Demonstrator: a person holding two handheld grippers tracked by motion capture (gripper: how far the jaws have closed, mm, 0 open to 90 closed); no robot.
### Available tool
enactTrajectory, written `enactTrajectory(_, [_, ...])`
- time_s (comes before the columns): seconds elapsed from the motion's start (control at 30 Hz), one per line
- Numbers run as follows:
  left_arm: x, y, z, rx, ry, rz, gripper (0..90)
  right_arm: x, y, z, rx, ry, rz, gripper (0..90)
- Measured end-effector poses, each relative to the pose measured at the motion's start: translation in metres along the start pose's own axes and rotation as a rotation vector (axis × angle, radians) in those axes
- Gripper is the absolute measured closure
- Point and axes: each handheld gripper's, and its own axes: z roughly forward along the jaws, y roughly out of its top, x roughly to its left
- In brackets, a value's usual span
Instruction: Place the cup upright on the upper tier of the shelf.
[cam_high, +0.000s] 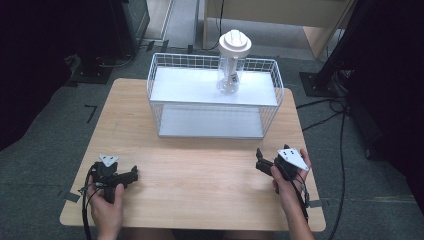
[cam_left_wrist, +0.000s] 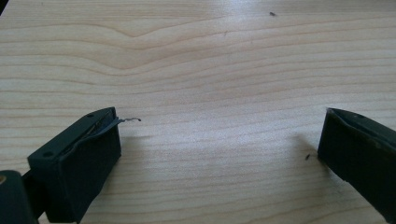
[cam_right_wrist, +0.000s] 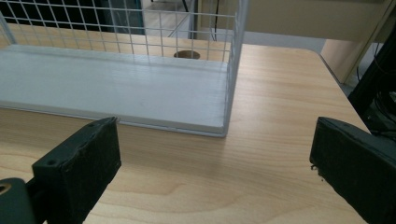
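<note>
A white wire rack (cam_high: 215, 102) with two white shelf boards stands at the back middle of the wooden table (cam_high: 200, 185). On its upper board stands a clear bottle (cam_high: 230, 75) with a wide white lid. My left gripper (cam_high: 131, 177) rests near the front left of the table, open, with bare wood between its jaws; in its own view the left gripper (cam_left_wrist: 219, 121) is spread wide. My right gripper (cam_high: 261, 162) is held at the front right, open and empty. From the right gripper (cam_right_wrist: 215, 126), the rack's lower board (cam_right_wrist: 116, 88) lies just ahead.
Dark stands and cables (cam_high: 330, 107) surround the table on grey carpet. A wooden cabinet (cam_high: 280, 12) stands behind the rack. The rack's wire side wall (cam_right_wrist: 231, 60) rises ahead of the right gripper, with open tabletop to its right.
</note>
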Motion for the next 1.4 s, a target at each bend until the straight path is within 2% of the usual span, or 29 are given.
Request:
enactTrajectory(0.2, [0.0,0.0,0.0,0.0,0.0,0.0,0.0,-0.016,-0.01,-0.009,0.018,-0.033,0.006,1.9])
enactTrajectory(0.93, [-0.002,0.0,0.0,0.001,-0.006,0.007,0.0,-0.06,-0.045,-0.033,0.089,-0.124,0.023,1.9])
enactTrajectory(1.27, [-0.002,0.0,0.0,0.001,-0.006,0.005,0.0,-0.076,-0.057,-0.044,0.132,-0.137,0.022,2.0])
enactTrajectory(1.37, [-0.002,0.0,0.0,0.001,-0.006,0.007,0.0,-0.081,-0.058,-0.046,0.157,-0.111,0.034,2.0])
enactTrajectory(1.4, [-0.002,0.0,0.0,0.002,-0.006,0.007,0.0,-0.082,-0.06,-0.048,0.187,-0.08,0.021,2.0])
